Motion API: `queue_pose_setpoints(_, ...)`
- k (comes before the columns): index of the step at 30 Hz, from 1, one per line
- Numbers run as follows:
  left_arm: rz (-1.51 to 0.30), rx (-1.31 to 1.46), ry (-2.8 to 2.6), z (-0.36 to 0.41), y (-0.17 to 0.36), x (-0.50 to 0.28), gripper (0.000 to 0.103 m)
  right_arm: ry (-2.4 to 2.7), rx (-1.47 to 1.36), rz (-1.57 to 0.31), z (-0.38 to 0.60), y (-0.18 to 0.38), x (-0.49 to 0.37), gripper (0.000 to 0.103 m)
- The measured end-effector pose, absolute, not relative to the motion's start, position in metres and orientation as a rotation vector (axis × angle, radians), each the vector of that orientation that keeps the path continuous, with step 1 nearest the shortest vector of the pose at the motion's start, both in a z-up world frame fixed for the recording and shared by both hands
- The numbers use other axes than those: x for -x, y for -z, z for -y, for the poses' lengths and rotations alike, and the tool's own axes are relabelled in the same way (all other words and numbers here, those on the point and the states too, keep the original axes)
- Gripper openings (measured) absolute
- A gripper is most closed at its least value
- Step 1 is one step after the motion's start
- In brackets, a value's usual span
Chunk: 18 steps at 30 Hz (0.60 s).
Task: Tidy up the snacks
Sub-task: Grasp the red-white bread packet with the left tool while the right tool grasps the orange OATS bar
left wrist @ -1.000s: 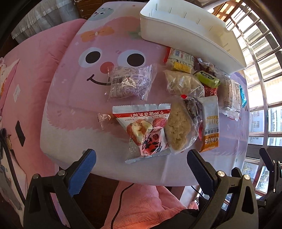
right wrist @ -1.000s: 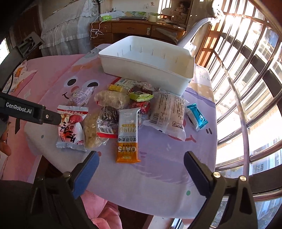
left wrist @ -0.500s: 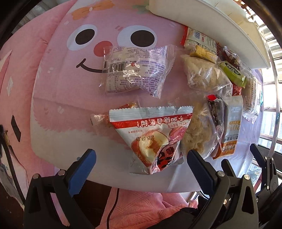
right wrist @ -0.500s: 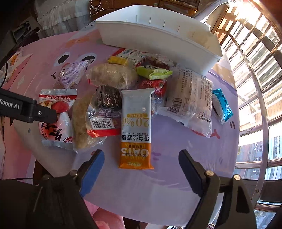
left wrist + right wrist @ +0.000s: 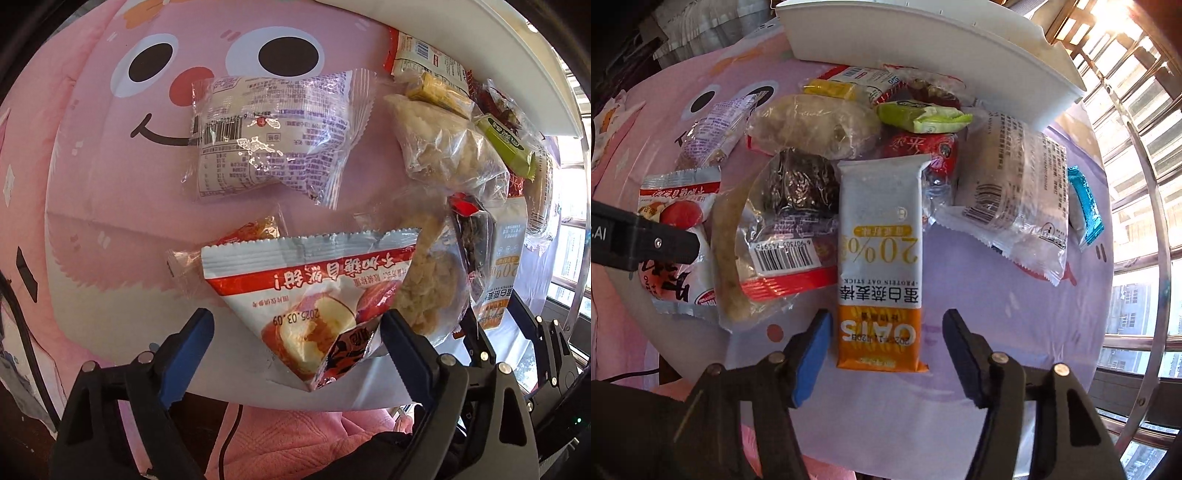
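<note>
- The left gripper (image 5: 295, 332) hangs over the near edge of the table (image 5: 92, 206), its jaws wide and just closing in; the pointed lower end of the red-and-silver triangular snack bag (image 5: 314, 295) lies between the pads, with no clear pinch yet.
- The right gripper (image 5: 884, 343) points down at the near edge, its jaws just narrowing around the orange end of the oat stick (image 5: 879, 258); both pads stand slightly off the wrapper.
- The white basket (image 5: 923, 55) sits at the far edge, with the other snacks heaped just before it.
- A purple-printed clear bread packet (image 5: 273, 136) lies on the cartoon face of the tablecloth (image 5: 92, 122).
</note>
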<state>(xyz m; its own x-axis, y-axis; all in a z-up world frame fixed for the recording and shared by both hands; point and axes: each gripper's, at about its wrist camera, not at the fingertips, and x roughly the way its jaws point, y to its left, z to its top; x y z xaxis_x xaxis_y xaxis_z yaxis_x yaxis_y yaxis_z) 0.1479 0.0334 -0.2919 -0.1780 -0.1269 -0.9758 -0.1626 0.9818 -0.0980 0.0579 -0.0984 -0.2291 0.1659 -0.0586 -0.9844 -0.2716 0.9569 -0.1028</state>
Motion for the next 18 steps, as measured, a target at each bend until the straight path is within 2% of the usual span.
queue_pose_setpoints(3,-1.769,0.235,-0.017,-0.026,0.301,-0.149,0.081,-0.165,0.267,-1.413,0.098,0.235,-0.064,0.054)
queue_pose_setpoints(7,-1.786,0.265,-0.009,-0.018,0.313,-0.145,0.062,-0.164,0.266,-1.406,0.094,0.239,-0.065,0.043)
queue_pose_setpoints(8,-1.785,0.274,-0.005,-0.017,0.315,-0.145,0.06,-0.165,0.264,-1.405,0.094,0.239,-0.065,0.043)
queue_pose_setpoints(18,-1.747,0.29,-0.01,-0.017,0.313,-0.137,0.049,-0.195,0.21,-1.399,0.1,0.233,-0.062,0.042)
